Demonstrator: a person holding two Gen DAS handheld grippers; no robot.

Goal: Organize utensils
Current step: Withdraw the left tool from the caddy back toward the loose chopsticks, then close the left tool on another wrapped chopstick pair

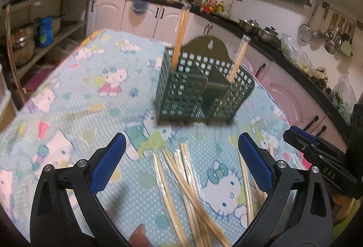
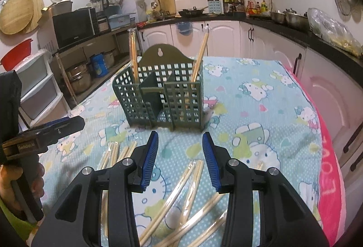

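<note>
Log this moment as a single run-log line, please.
left gripper: open, empty | right gripper: open, empty | holder: two wrapped chopstick pairs upright | loose chopsticks: on cloth below both grippers

"DAS" reads on right gripper (image 1: 326, 175) body, seen from left wrist cam. Left gripper (image 2: 43, 133) carries a label, approx "Genrobot.AI", blurry. Pink towel (image 2: 329, 179) edge shows letters, unreadable.
</note>
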